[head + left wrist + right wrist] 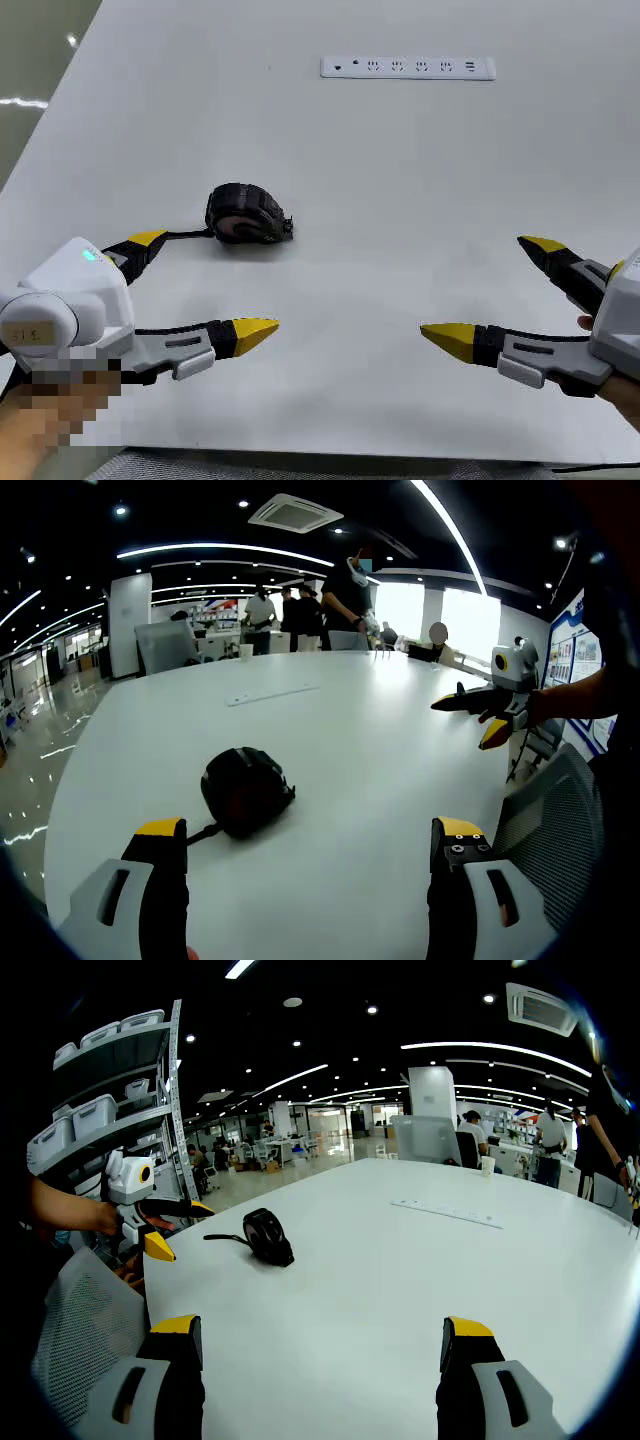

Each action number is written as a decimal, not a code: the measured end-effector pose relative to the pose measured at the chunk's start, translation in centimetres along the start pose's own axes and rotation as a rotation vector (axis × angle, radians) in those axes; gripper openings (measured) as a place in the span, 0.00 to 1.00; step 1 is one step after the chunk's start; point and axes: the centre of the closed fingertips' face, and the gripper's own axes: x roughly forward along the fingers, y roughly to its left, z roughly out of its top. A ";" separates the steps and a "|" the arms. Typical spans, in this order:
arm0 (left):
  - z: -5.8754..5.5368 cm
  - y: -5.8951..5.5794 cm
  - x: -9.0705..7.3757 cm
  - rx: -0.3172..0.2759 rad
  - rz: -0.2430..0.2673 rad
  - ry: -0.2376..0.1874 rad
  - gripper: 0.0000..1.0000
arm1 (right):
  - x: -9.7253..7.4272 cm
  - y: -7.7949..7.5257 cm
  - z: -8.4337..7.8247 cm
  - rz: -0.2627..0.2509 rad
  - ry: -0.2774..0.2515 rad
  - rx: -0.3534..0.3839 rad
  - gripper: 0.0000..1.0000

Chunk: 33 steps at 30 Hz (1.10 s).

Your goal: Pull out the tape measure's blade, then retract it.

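A black tape measure (246, 214) lies on the white table (400, 180), a thin black strap trailing from it to the left. Its blade is inside the case. My left gripper (200, 285) is open at the near left, its far fingertip close to the strap. From the left gripper view the tape measure (245, 790) sits just ahead, between the open jaws (305, 845). My right gripper (495, 290) is open at the near right, holding nothing. In the right gripper view (320, 1345) the tape measure (268, 1236) lies far to the left, beside the left gripper (170, 1225).
A white power strip (408, 67) lies at the far side of the table. The table's front edge runs just behind both grippers. In the gripper views several people stand beyond the far end, and shelves with bins (100, 1110) stand to one side.
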 end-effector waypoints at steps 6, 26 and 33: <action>0.2 0.1 0.0 -0.002 -0.001 0.002 0.99 | 0.1 0.0 0.1 -0.007 -0.001 -0.004 0.99; 0.1 0.4 -0.3 -0.004 0.006 0.001 0.99 | -0.2 0.1 -0.1 -0.008 0.013 -0.006 0.99; 0.1 0.4 -0.3 0.002 0.006 0.004 0.99 | -0.2 0.1 -0.1 -0.008 0.018 -0.007 0.99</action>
